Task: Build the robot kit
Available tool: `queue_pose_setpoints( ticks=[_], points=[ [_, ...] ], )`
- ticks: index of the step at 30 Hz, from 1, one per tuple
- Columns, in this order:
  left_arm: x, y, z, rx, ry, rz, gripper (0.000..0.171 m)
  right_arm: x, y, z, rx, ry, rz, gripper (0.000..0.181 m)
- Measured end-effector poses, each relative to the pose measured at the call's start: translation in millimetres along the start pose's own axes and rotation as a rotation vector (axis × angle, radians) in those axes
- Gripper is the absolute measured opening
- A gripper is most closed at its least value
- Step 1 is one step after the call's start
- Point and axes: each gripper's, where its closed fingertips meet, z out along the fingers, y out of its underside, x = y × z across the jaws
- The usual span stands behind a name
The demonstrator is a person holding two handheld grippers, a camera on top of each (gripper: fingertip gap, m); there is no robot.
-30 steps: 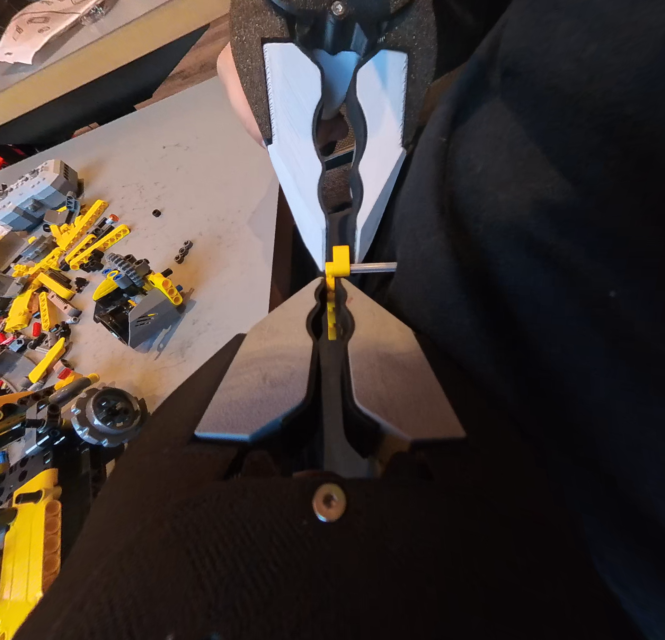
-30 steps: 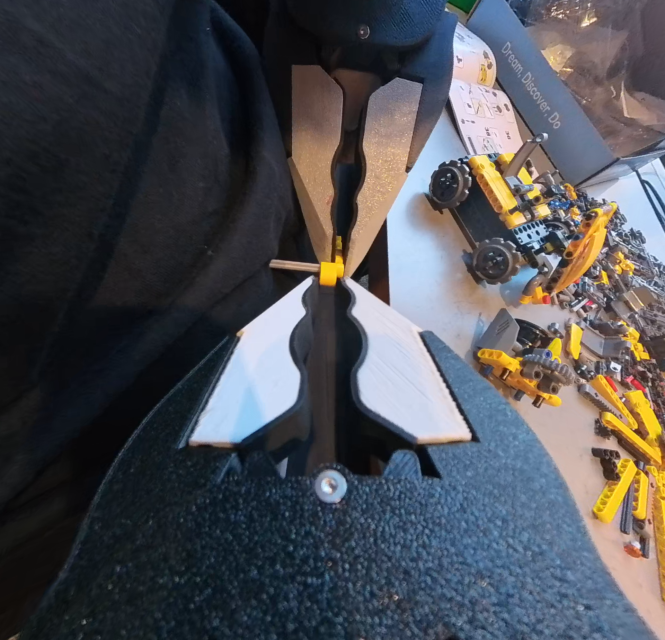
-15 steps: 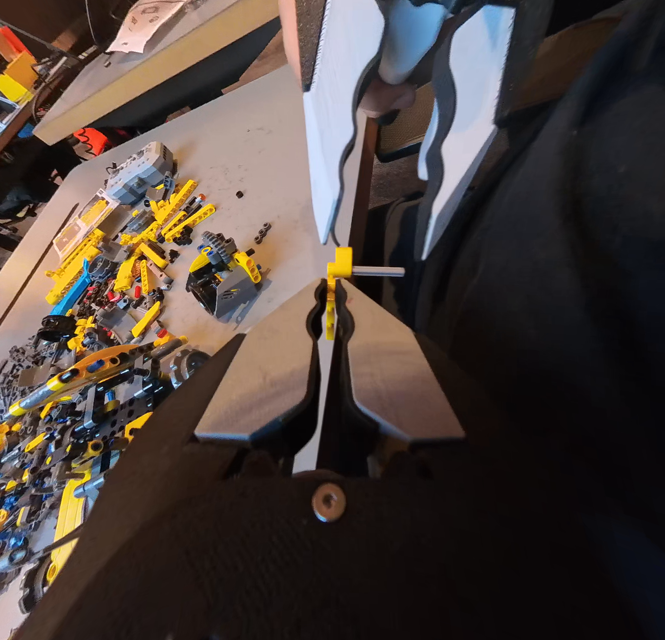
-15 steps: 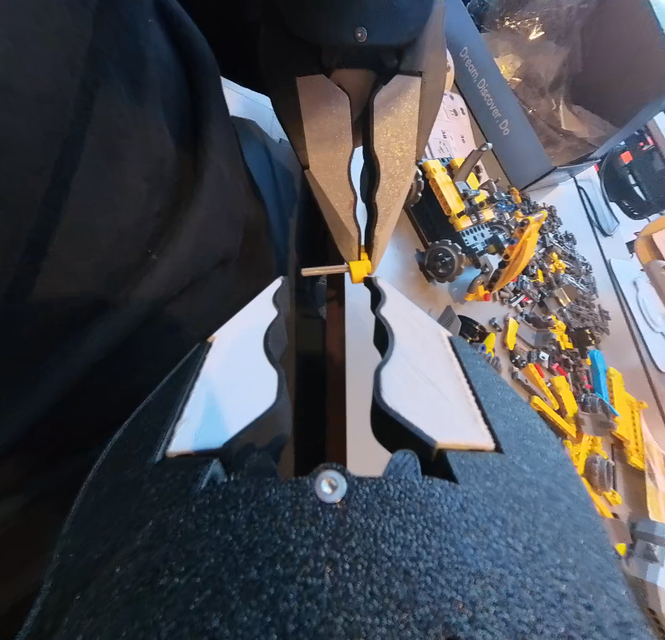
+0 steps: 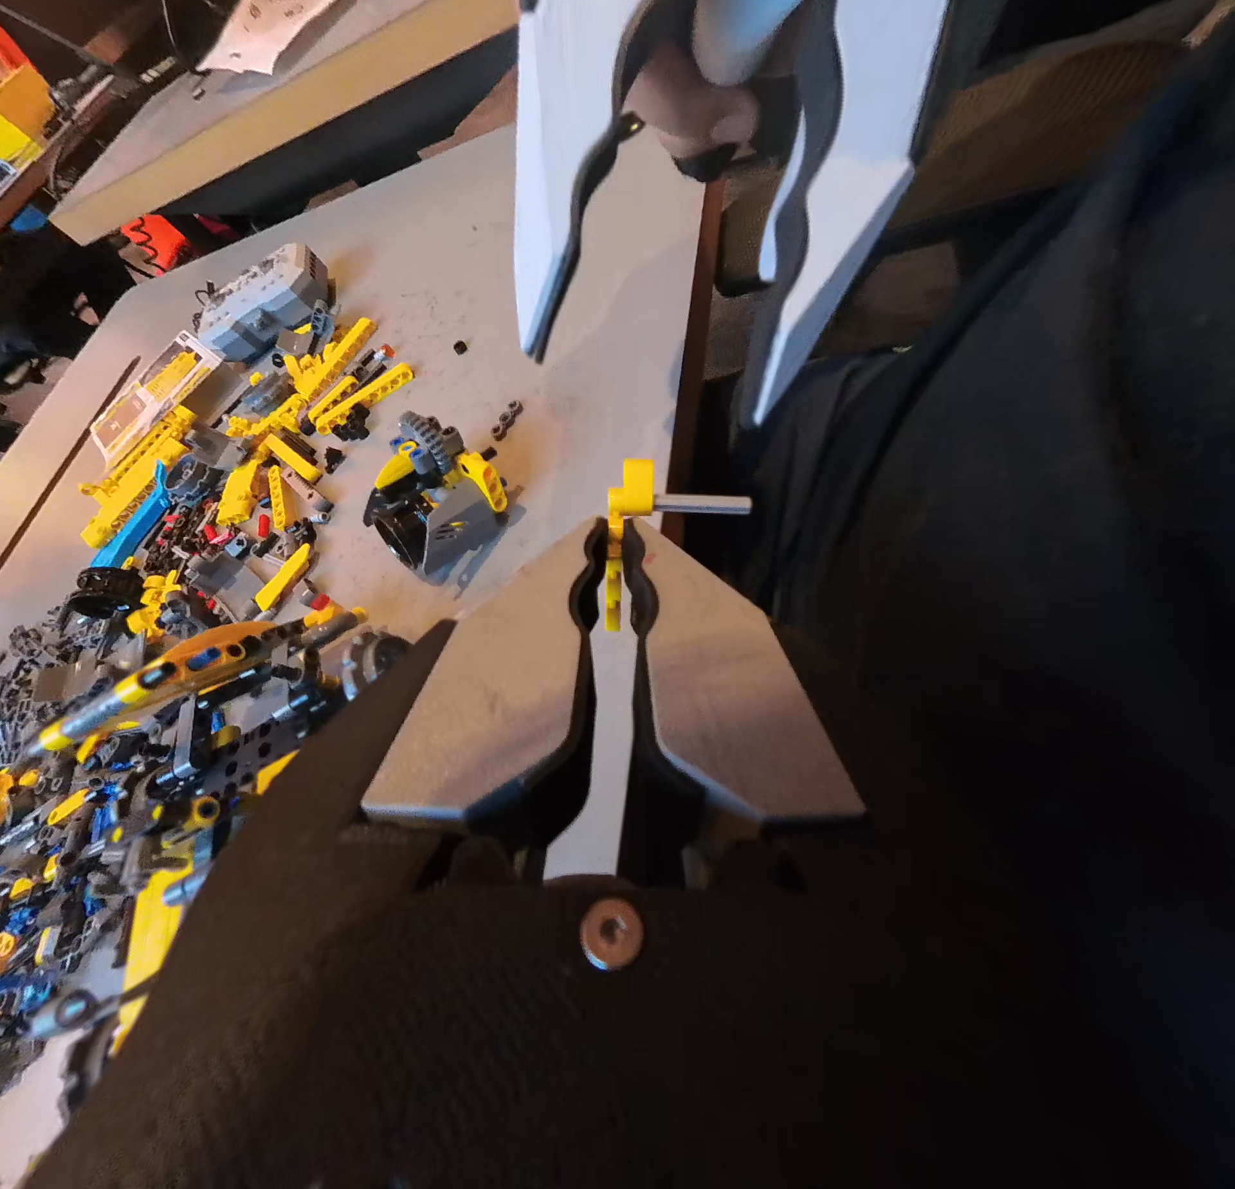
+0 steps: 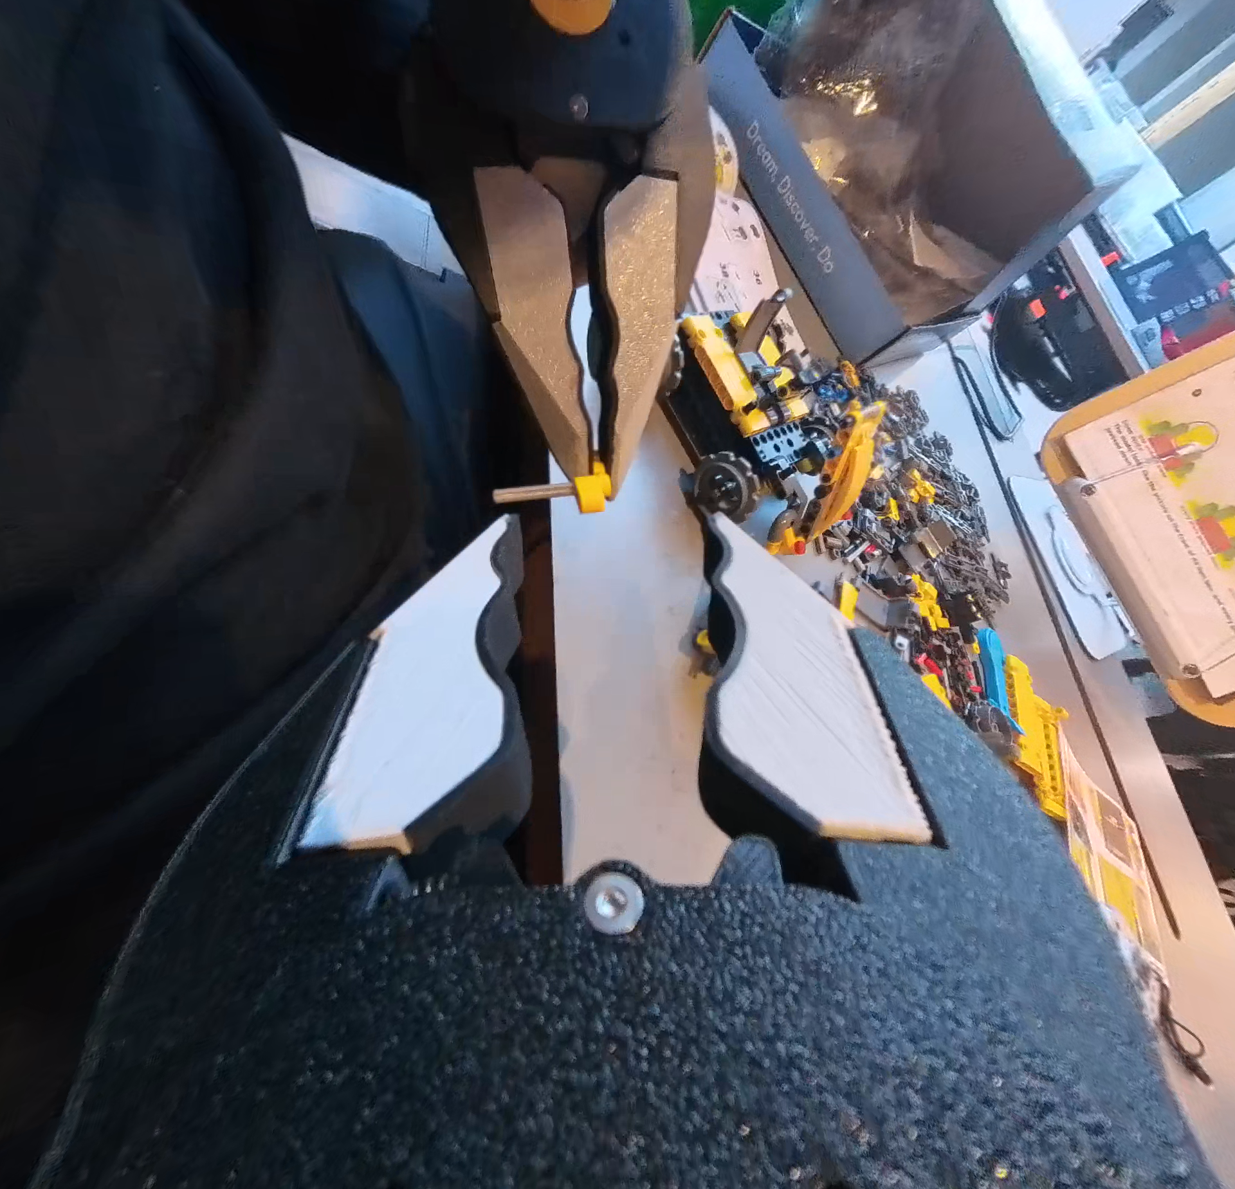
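Left gripper (image 5: pixel 613 529) pinching tight on a small yellow connector (image 5: pixel 621 535) with a grey axle (image 5: pixel 702 505) poking sideways, hanging just past the table (image 5: pixel 434 248) edge. Right gripper (image 6: pixel 605 535) gaping wide, gripping nothing. Dark box (image 6: pixel 889 155) sitting behind the yellow vehicle (image 6: pixel 755 395), contents too blurry to make out.

Grey table (image 5: pixel 428 268): strewn with loose yellow, black and grey building-toy pieces (image 5: pixel 220 462). Part-built yellow wheeled vehicle (image 6: pixel 755 408) set beside a dark printed box (image 6: pixel 862 175). Printed instruction sheets (image 6: pixel 735 248) laid against the box. Second table (image 5: pixel 281 115) behind, bearing papers.
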Motion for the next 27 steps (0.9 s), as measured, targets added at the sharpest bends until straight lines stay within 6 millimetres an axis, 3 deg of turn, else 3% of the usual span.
queue_pose_setpoints(
  ticks=[1, 6, 12, 27],
  points=[
    [-1, -3, 1, 0.003, -0.001, 0.007, 0.0, -2, 2, 3, -0.015, -0.006, -0.015, 0.056],
    [-3, -11, 9, -0.004, -0.005, 0.066, 0.001, -10, 9, 15, -0.051, -0.028, -0.055, 0.057],
    [-6, -17, 10, 0.014, -0.008, 0.06, 0.001, -8, 9, 12, -0.043, 0.01, -0.069, 0.041],
    [-4, -13, 14, 0.003, -0.001, 0.054, 0.001, -10, 13, 12, -0.036, 0.014, -0.063, 0.039]
  ],
)
